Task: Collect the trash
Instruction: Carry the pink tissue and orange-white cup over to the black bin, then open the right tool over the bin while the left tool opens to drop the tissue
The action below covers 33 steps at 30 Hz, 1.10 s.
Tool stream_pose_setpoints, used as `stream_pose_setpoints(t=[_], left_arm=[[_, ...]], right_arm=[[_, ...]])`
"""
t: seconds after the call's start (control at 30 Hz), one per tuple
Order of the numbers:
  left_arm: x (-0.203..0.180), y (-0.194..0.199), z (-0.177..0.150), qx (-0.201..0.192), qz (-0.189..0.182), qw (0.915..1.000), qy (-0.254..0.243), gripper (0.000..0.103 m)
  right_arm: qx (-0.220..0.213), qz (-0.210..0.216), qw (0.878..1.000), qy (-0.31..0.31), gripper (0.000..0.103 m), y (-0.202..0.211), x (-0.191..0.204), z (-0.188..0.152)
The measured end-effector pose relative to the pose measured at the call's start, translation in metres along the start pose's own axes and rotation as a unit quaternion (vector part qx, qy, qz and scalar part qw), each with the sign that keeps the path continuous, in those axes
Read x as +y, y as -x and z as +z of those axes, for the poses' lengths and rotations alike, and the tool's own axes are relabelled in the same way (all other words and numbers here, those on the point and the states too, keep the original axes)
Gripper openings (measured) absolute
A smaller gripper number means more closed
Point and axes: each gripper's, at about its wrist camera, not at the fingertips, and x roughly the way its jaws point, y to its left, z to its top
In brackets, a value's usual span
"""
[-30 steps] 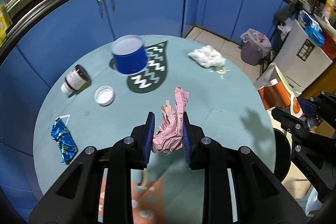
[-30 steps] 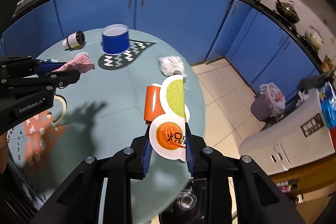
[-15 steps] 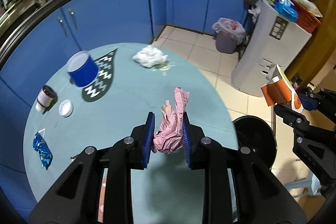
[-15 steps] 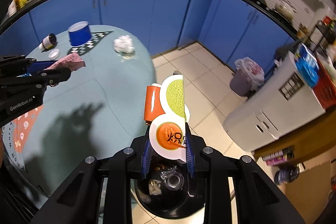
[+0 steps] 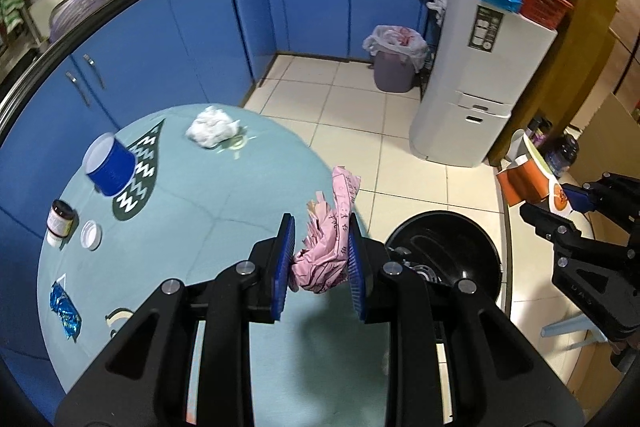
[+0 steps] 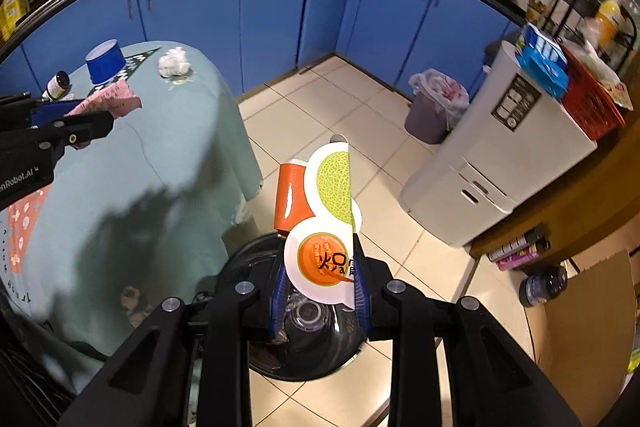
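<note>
Trash in both grippers, and both are closing on the bin! The left gripper (image 5: 320, 259) is clenched on a crumpled pink paper wrapper (image 5: 326, 247), its long tail sticking up and away past the fingertips. It hangs over the edge of the round worktop draped in pale teal cloth (image 5: 192, 211). The round black trash bin (image 5: 444, 255) sits on the tiled floor just to that gripper's right and lower, touching or nearly touching the cloth's hem; which, the pictures don't settle.

Over to the right gripper (image 6: 320, 287): it is clamped on a folded white and orange snack carton with a melon picture (image 6: 324, 223), the carton standing upright between the pads. The bin's open mouth lies directly beneath it, so this hand looks the nearer of the two and reads as ready to drop. The left must cross rightward off the worktop first.

Plenty left behind, too: a wad of white tissue (image 5: 212, 127), a blue paper cup on its side (image 5: 108, 163), a small brown jar (image 5: 60, 223) with its white lid (image 5: 91, 235) beside it, and a blue foil packet (image 5: 64, 311).
</note>
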Motion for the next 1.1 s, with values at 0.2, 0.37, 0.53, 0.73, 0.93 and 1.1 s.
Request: stream_pose_setpoints(t=[0.2,0.37,0.53,0.73,0.93,1.1], left_arm=[[-0.023,0.002,0.006,-0.006,-0.014,0.9996,-0.025,0.026],[-0.035,0.003,0.007,-0.007,-0.02,0.9991,-0.036,0.026],[-0.042,0.002,0.007,-0.006,-0.021,0.9988,-0.044,0.026],[-0.055,0.0,0.011,-0.002,-0.041,0.9977,-0.054,0.026],[-0.079,0.008,0.018,-0.022,-0.063,0.9948,-0.077,0.028],[-0.096,0.008,0.03,-0.032,-0.079,0.9922,-0.091,0.028]], right_arm=[[0.01,0.001,1.0,-0.02,0.028,0.0,-0.014,-0.012],[0.012,0.001,1.0,-0.025,0.054,0.0,-0.017,-0.017],[-0.007,-0.008,1.0,-0.023,0.071,0.007,-0.016,-0.02],[-0.011,-0.056,0.998,-0.039,0.071,0.006,-0.027,-0.02],[-0.006,-0.08,0.996,-0.048,0.071,0.005,-0.04,-0.021],[0.0,-0.097,0.994,-0.058,0.071,0.002,-0.05,-0.024]])
